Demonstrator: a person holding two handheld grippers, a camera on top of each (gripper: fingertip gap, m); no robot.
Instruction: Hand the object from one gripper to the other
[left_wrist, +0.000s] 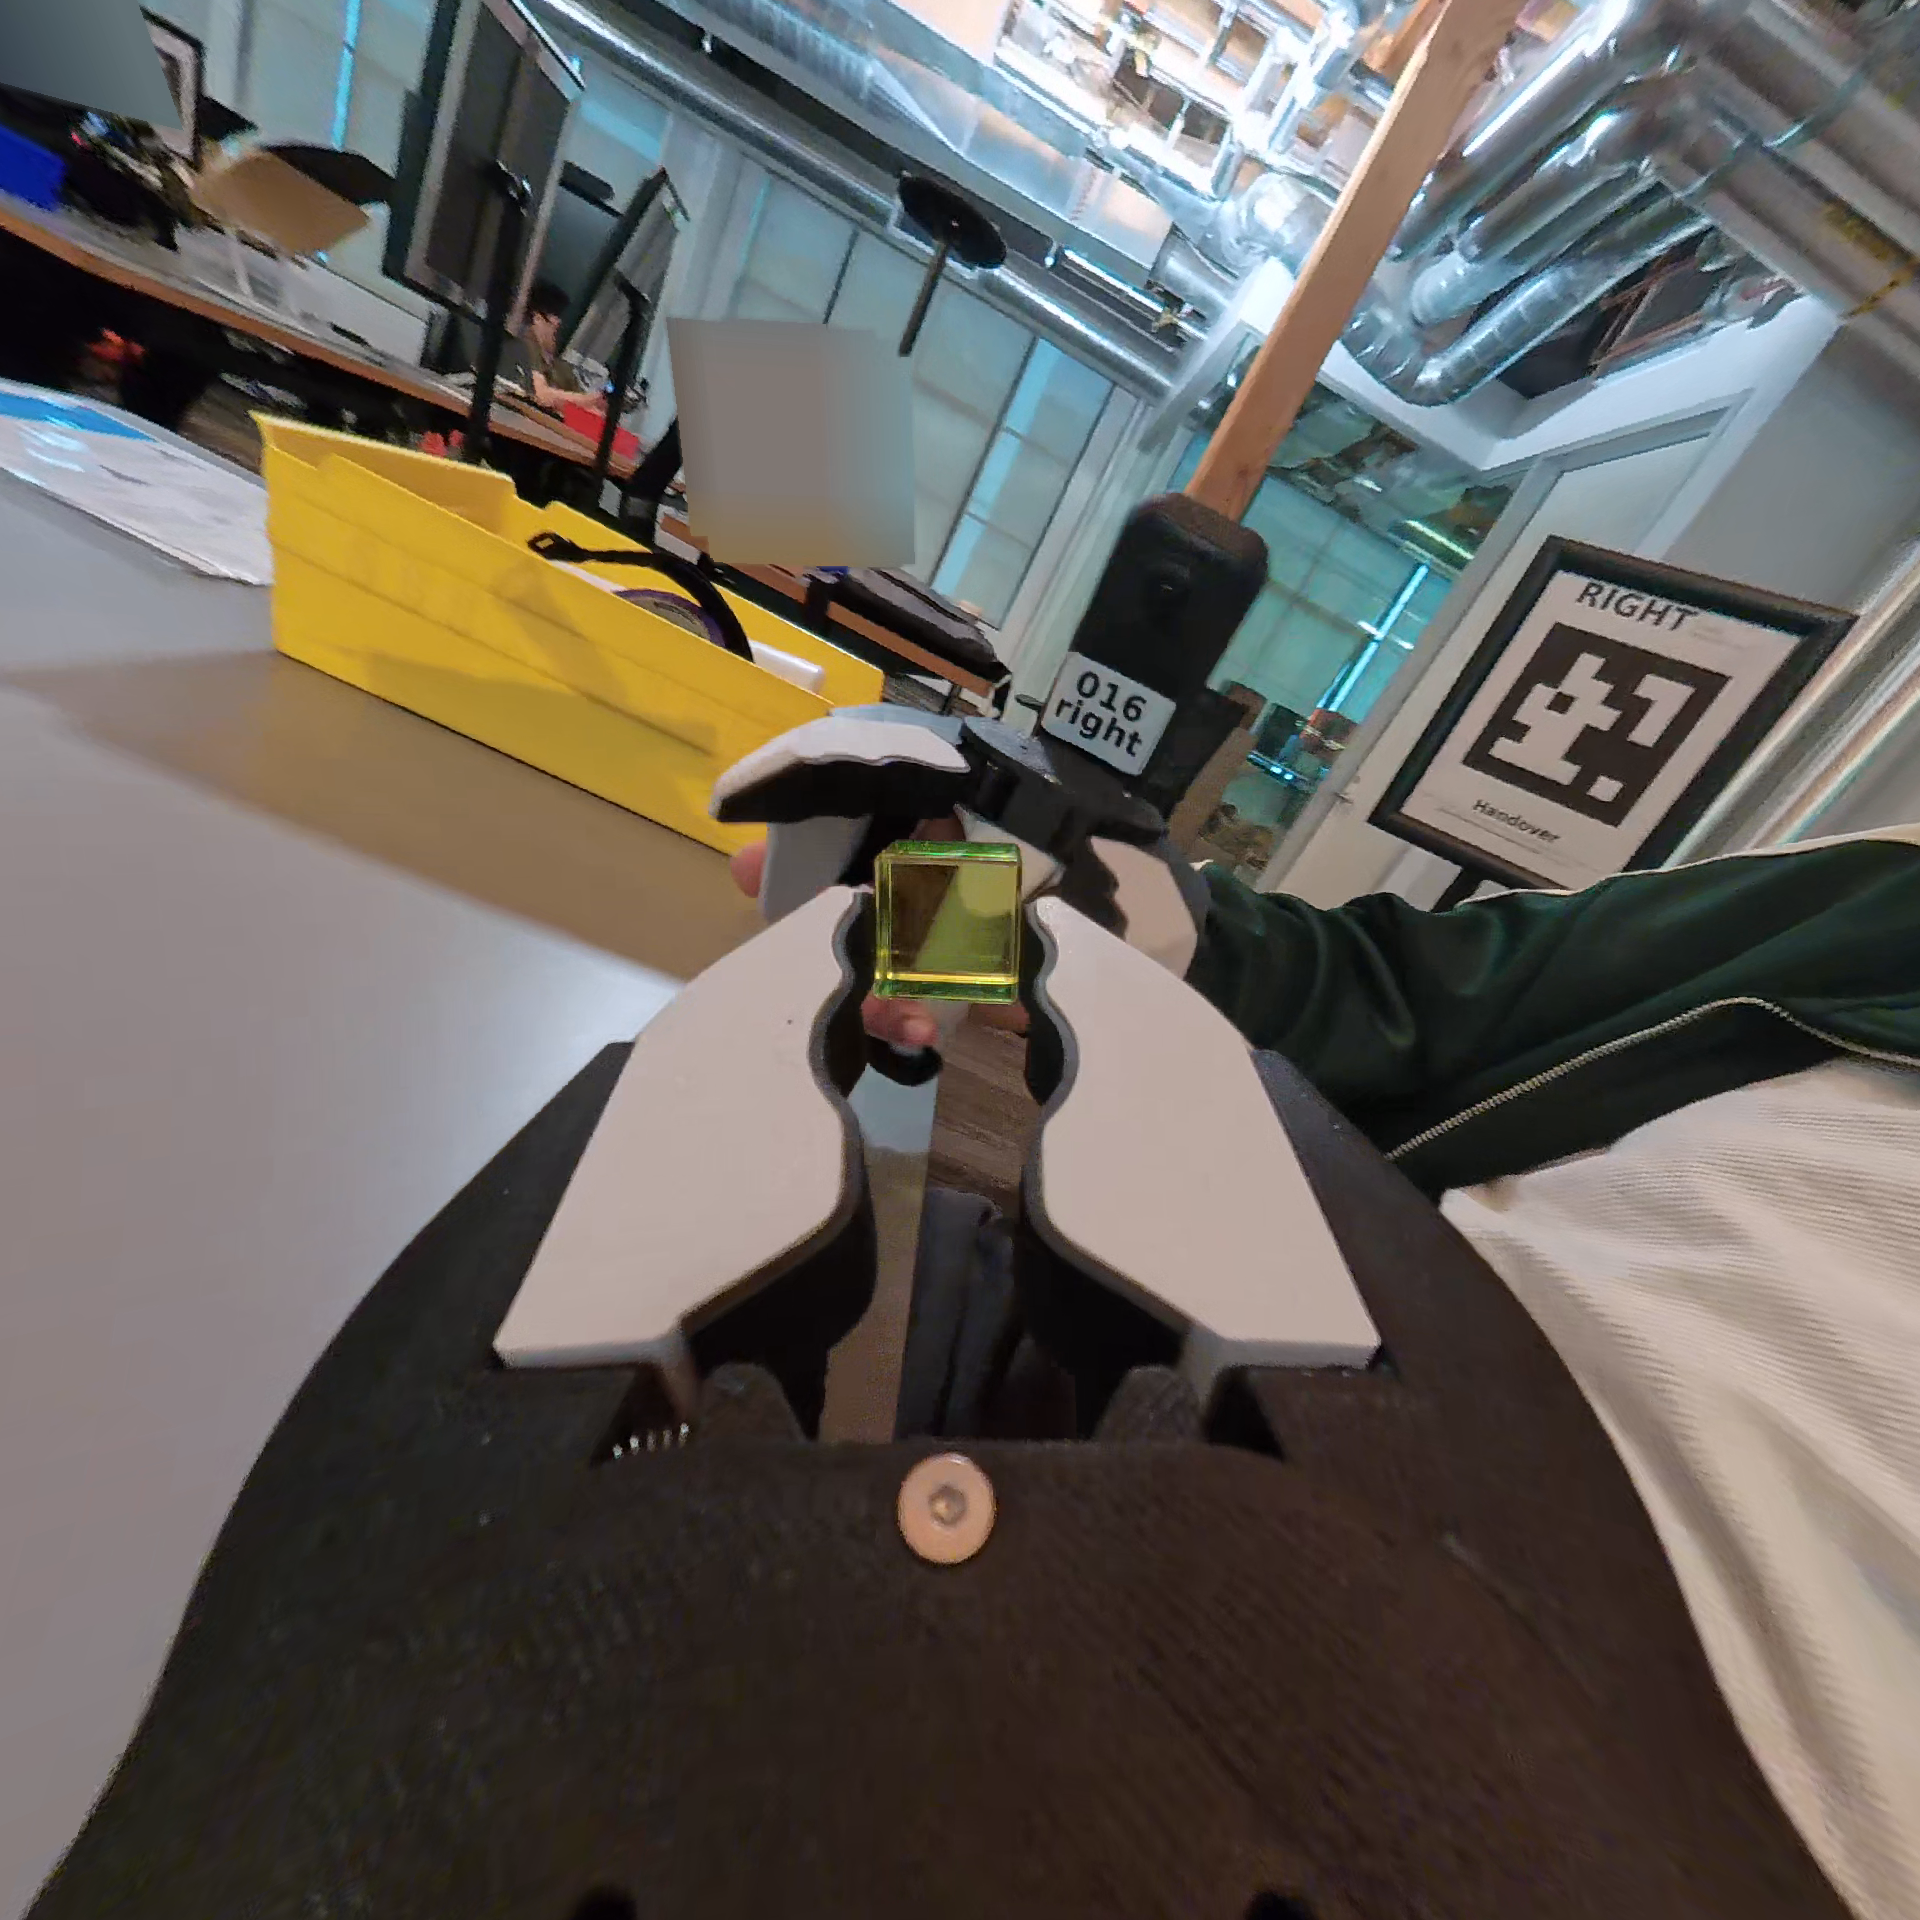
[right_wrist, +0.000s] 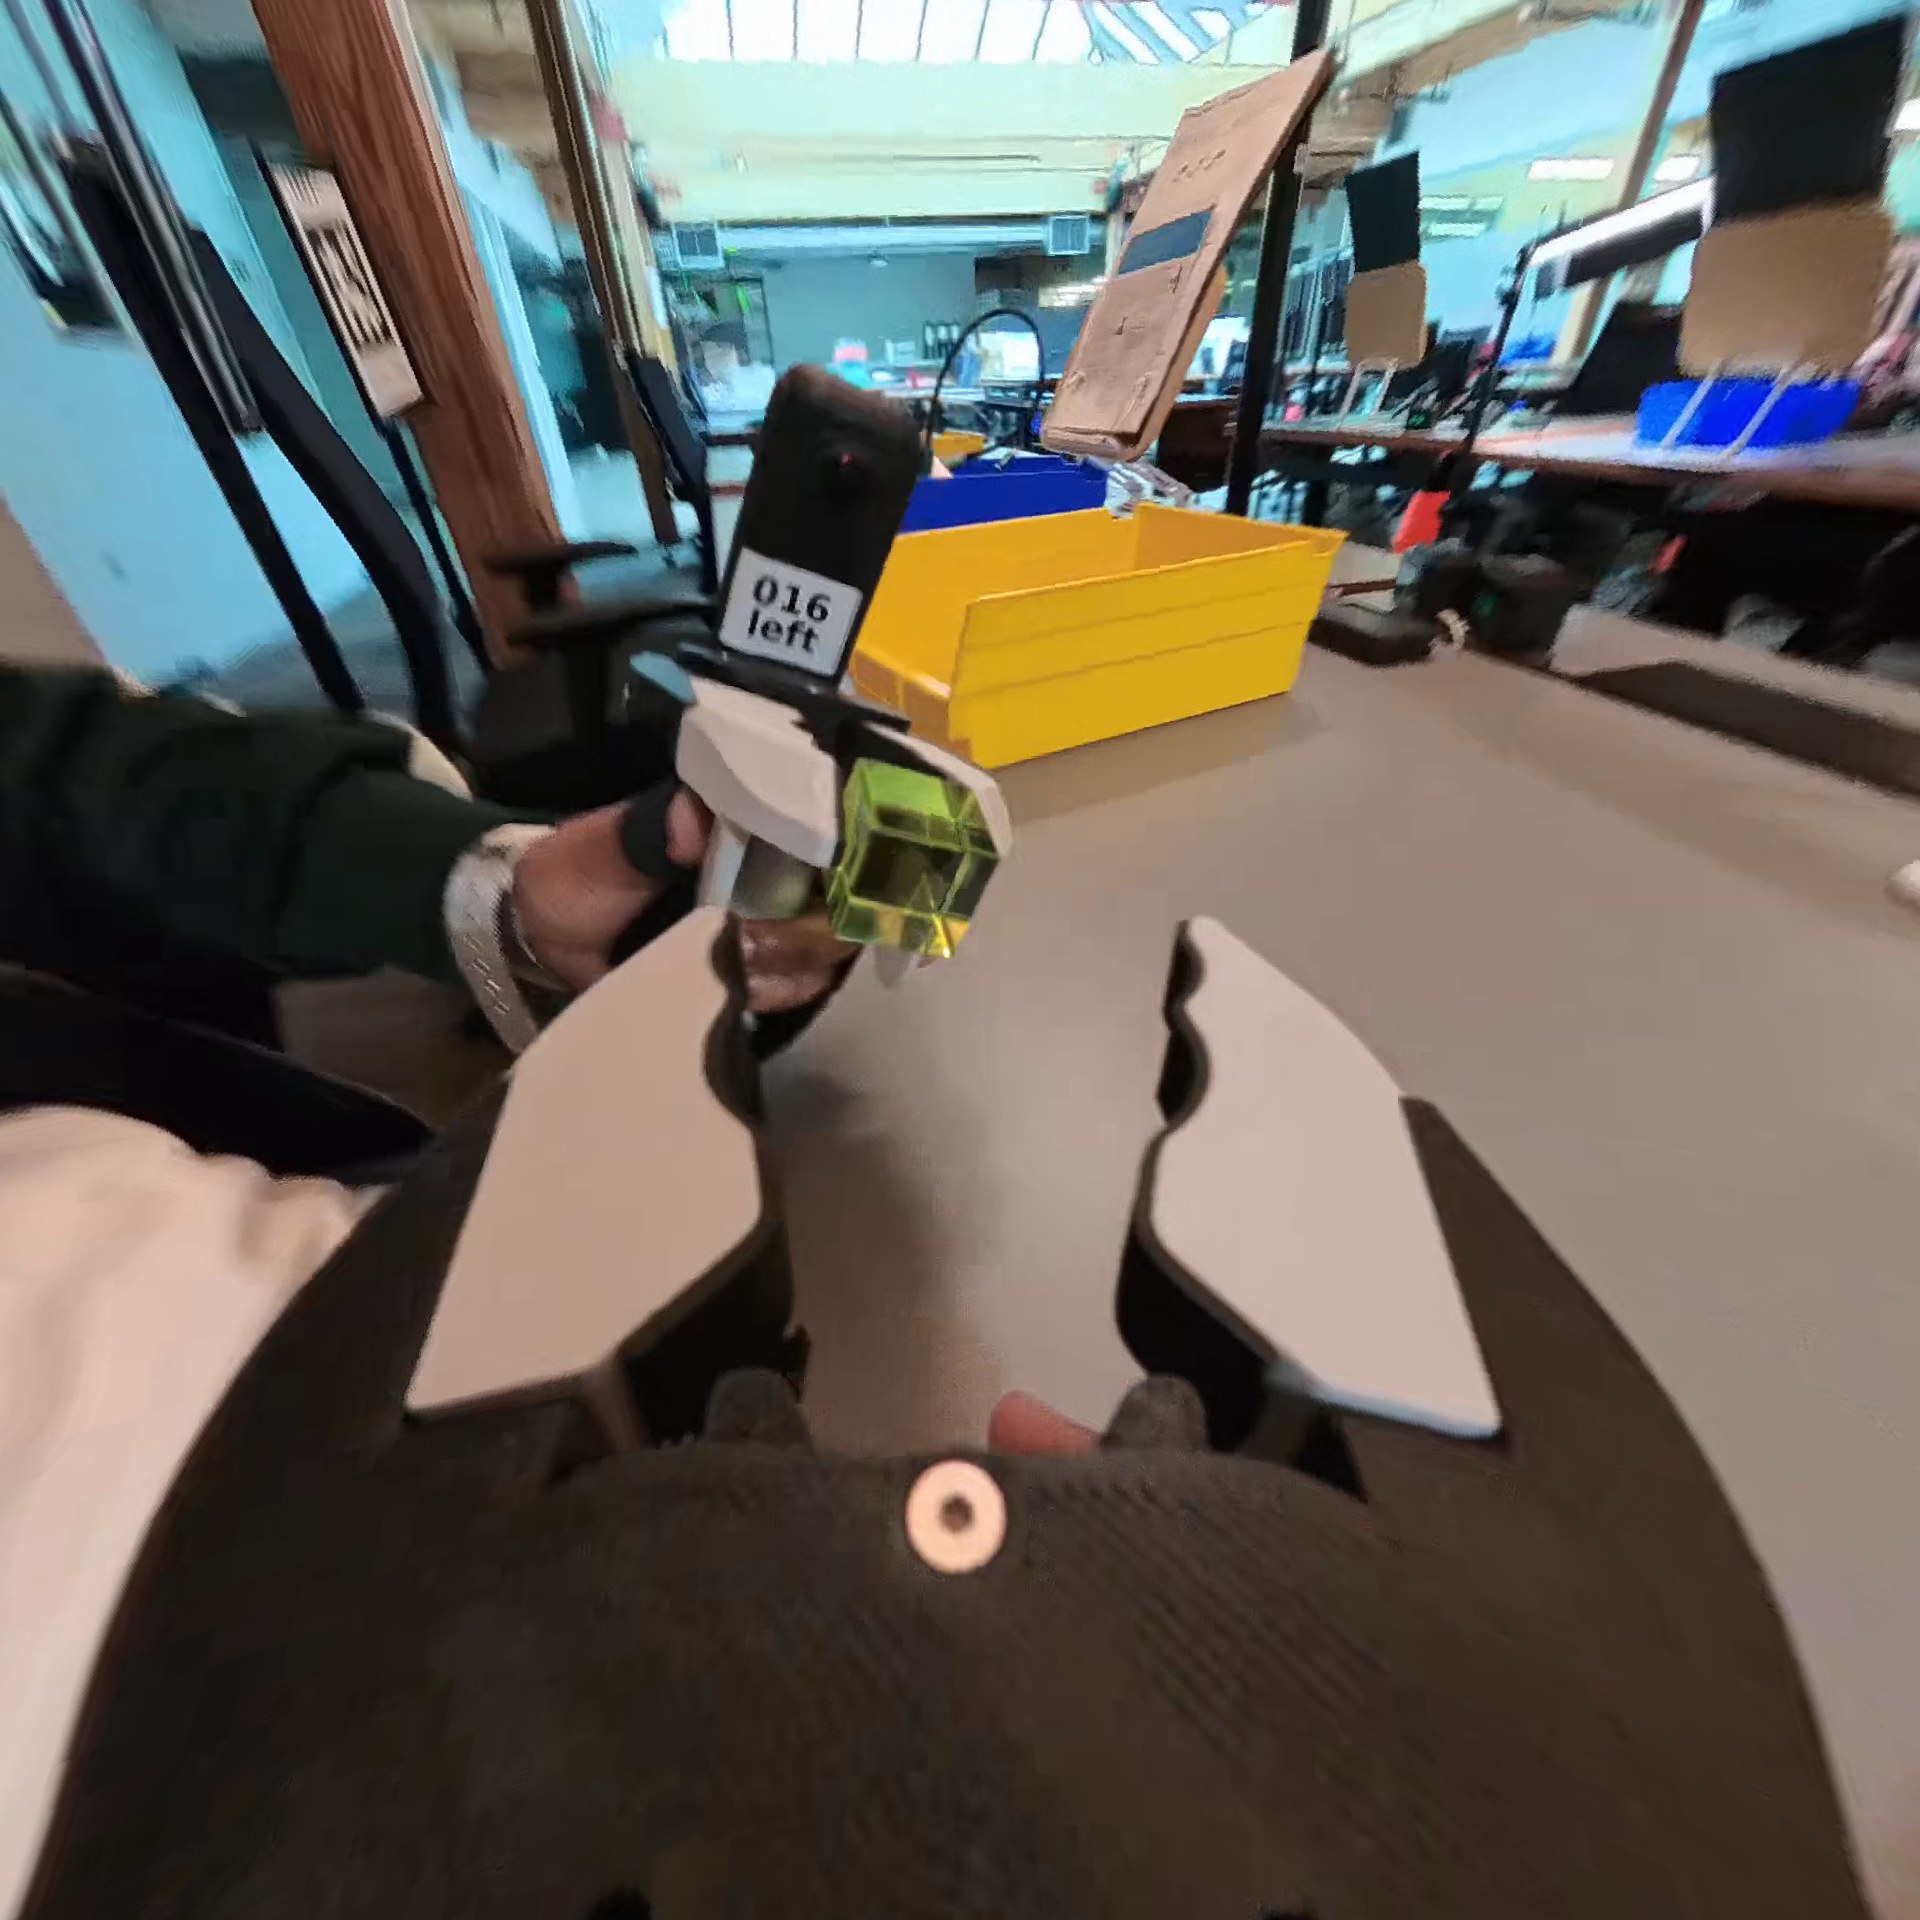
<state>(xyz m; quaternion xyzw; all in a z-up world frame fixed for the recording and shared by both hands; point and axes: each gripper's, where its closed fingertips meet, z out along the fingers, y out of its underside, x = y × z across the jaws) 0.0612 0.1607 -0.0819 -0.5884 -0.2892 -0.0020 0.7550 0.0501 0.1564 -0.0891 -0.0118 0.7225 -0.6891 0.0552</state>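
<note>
Translucent yellow-green plastic made up the small cube (left_wrist: 945, 925), which sat pinched between the tips of the left gripper (left_wrist: 943, 935), its grey fingers (left_wrist: 727, 1122) pressing on the cube's two side faces. In the right wrist view the same cube (right_wrist: 909, 862) showed at the front of that left gripper (right_wrist: 904, 831), held up in the air above the grey table top (right_wrist: 1455, 935) and not touching it.

The right gripper (right_wrist: 951, 997) had its jaws spread wide with nothing between them; its grey fingers (right_wrist: 1278, 1164) stood near the cube but apart from it, the cube lying just beyond and slightly left of the gap. From the left wrist view the right gripper (left_wrist: 831, 821) appeared just behind the cube, its fingers close to the cube's far side.

A person's hand (right_wrist: 592, 904) gripped the handle of the left gripper, with a dark green sleeve (right_wrist: 208, 821) behind it. The other arm, in a matching sleeve (left_wrist: 1507, 987), came in from the right in the left wrist view.

Farther off on the table stood a yellow plastic bin (right_wrist: 1101, 644), well apart from both grippers. A framed black-and-white marker sign (left_wrist: 1600, 717) stood far right in the left wrist view.
</note>
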